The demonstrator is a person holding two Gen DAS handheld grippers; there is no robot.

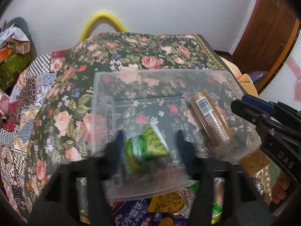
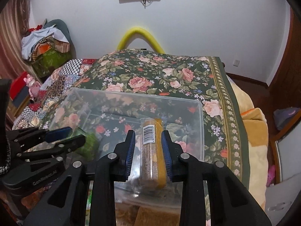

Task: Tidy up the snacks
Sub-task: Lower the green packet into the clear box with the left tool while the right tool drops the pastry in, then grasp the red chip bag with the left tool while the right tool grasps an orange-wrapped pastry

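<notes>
Your right gripper (image 2: 148,146) stands parted over the clear bin's (image 2: 199,116) near rim, pads either side of the brown biscuit sleeve (image 2: 151,150) without touching it; the sleeve lies in the bin's right half, tilted against the near wall; your left gripper (image 1: 148,145) is blurred, fingers spread around the green packet (image 1: 150,146) in the bin's left half, grip unclear; only the left view shows snack bags (image 1: 169,205) below the bin's near edge; floral cloth (image 2: 150,71) lies bare beyond the far wall.
</notes>
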